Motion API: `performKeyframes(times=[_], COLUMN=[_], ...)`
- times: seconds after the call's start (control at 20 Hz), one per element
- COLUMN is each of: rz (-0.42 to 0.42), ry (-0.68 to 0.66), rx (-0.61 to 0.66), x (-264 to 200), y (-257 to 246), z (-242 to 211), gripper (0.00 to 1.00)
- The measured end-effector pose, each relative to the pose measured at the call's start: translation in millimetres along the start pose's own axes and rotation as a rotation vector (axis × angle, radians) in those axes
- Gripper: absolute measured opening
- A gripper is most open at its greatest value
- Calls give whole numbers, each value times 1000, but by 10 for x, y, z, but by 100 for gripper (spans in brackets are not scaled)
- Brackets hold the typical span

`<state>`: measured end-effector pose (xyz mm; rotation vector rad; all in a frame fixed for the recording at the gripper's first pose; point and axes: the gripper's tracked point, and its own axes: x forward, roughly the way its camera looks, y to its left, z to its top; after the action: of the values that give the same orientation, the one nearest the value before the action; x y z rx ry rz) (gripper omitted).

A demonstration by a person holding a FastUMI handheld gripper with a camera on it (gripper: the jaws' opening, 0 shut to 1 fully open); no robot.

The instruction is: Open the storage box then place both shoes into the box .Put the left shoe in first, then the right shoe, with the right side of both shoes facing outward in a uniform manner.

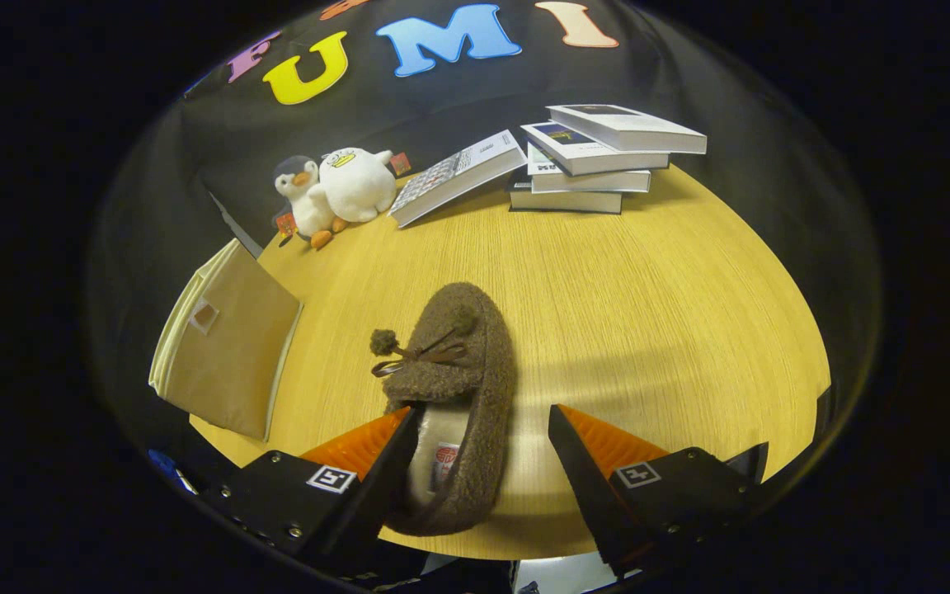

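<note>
A brown fuzzy slipper [463, 363] with a bow and pom-poms lies on the wooden table [648, 313], toe pointing away. Its heel end sits between my two fingers. My gripper [483, 429] is open around the heel: the left finger [392, 462] is at or touching the slipper's left side, while a gap of bare table separates the right finger [582, 462] from the shoe. The beige fabric storage box [228, 346] stands at the table's left side, beyond and left of my left finger, its flap with a small pull tab closed toward me.
At the far side of the table, two plush toys [335, 194] sit beside a leaning book [458, 175] and a stack of books [599, 157]. Bare tabletop stretches to the right of the slipper.
</note>
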<state>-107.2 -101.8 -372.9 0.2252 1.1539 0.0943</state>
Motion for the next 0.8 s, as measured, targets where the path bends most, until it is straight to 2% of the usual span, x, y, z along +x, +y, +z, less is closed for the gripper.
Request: performKeyframes(times=[0.15,0.25,0.3,0.35,0.4,0.45,0.55,0.6,0.8], rz=[9,3,10,6,2,-11,-110,-103,-47], ry=[43,72,71,71,82,79,29,36,40], rx=[34,59,101,152,184,186,192,205,320], x=[165,207,216,241,250,233,162,178,45], y=[-19,-42,-23,-1,9,25,-126,-89,150], z=[-60,-103,-89,-81,-85,-83,-5,-1,63], gripper=[98,77,61,50,25,21,21,1,1])
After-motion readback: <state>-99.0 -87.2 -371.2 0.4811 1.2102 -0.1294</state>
